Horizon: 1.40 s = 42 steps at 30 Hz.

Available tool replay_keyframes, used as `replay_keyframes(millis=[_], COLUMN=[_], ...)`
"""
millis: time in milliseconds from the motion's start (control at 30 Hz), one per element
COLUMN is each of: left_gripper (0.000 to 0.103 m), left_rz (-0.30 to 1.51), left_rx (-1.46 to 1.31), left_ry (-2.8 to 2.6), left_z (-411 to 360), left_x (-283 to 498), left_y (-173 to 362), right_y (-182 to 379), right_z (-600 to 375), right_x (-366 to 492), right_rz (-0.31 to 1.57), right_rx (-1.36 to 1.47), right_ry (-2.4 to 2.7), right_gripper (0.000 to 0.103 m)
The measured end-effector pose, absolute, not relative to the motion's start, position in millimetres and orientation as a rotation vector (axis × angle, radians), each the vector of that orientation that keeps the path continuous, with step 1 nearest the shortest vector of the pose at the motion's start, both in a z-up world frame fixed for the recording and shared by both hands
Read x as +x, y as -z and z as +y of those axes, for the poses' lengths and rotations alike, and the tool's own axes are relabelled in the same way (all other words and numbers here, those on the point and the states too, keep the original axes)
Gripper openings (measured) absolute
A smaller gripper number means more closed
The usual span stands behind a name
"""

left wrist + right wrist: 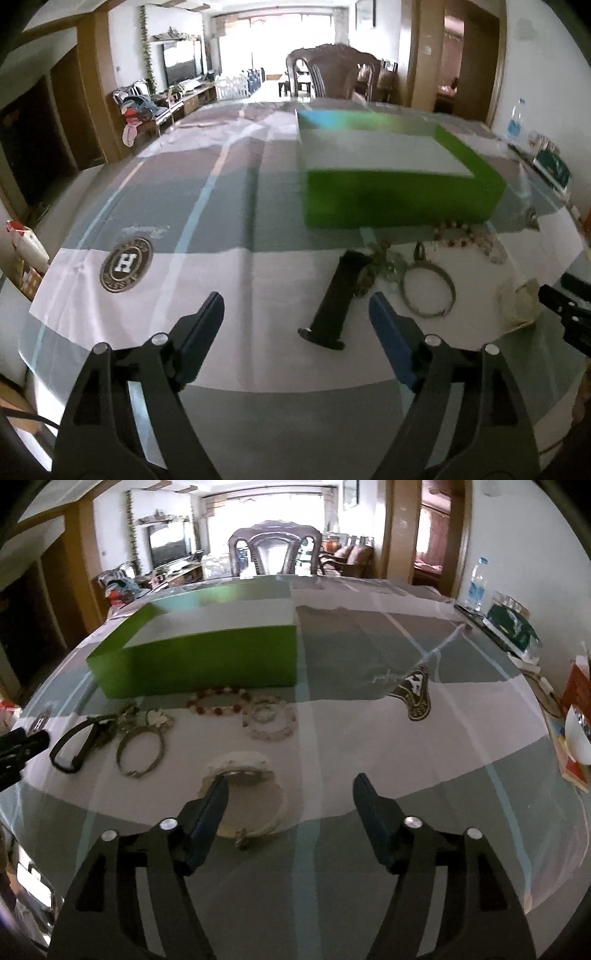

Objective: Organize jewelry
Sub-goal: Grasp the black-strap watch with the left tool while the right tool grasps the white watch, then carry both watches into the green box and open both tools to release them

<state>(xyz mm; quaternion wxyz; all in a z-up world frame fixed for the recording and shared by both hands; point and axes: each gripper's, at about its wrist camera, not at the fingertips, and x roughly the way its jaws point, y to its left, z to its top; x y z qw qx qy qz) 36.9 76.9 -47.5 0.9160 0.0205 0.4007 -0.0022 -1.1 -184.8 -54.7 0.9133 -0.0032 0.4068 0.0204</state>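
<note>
- The table (369,886) is covered by a cloth (166,206) in grey, white and pale blue blocks, printed with a round "H" badge (126,264).
- A carved wooden chair (275,550) stands at the table's far side.
- A green box (199,657), open at the top and white inside, sits on the cloth, left of centre in the right wrist view and right of centre in the left wrist view (399,177).
- The left gripper (296,310) hangs over the cloth with its 2 blue-padded fingers spread wide and nothing between them.
- The right gripper (290,794) is likewise spread apart and empty; its left fingertip overlaps the near white bracelet in view, though contact cannot be told.
- The jewelry lies in a loose row on the cloth in front of the box:
- A white bracelet (255,771) lies nearest the right gripper.
- A black band (72,747) lies at the left end, next to a metal bangle (140,753).
- A red and white bead bracelet (219,701) lies just in front of the box, with a clear bead bracelet (271,720) beside it.
- A small flower-shaped piece (159,718) touches the bangle's far edge.
- A water bottle (476,585) stands at the far right edge.
</note>
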Motion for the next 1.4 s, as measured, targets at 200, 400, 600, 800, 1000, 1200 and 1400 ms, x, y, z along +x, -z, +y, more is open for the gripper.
replay_keyframes(millis=[200, 400, 600, 800, 1000, 1200, 1400], left_gripper=[0.073, 0.032, 0.032, 0.032, 0.032, 0.032, 0.032], left_rz=[0.891, 0.928, 0.895, 0.86, 0.796, 0.72, 0.635], left_rx=[0.058, 0.007, -0.004, -0.026, -0.029, -0.015, -0.01], left_ry=[0.03, 0.051, 0.048, 0.058, 0.084, 0.092, 0.117], left_z=[65.9, 70.8, 70.5, 69.1, 69.4, 65.4, 54.1], left_x=[52.0, 58.7, 53.9, 45.6, 40.2, 49.2, 86.7], left_y=[76.5, 87.3, 79.3, 63.8, 33.2, -3.7, -42.4], right_y=[72.4, 84.3, 83.5, 68.0, 51.1, 17.6, -9.4], right_z=[-165.9, -146.0, -148.1, -154.6, -153.6, -148.9, -137.6], right_x=[6.3, 13.8, 13.3, 11.2, 14.7, 20.1, 58.3], right_rz=[0.883, 0.868, 0.865, 0.831, 0.795, 0.68, 0.58], right_rx=[-0.036, -0.109, -0.096, -0.074, -0.081, -0.098, -0.141], right_ry=[-0.074, -0.063, -0.087, -0.084, -0.089, -0.098, -0.112], right_gripper=[0.076, 0.07, 0.061, 0.061, 0.061, 0.061, 0.061])
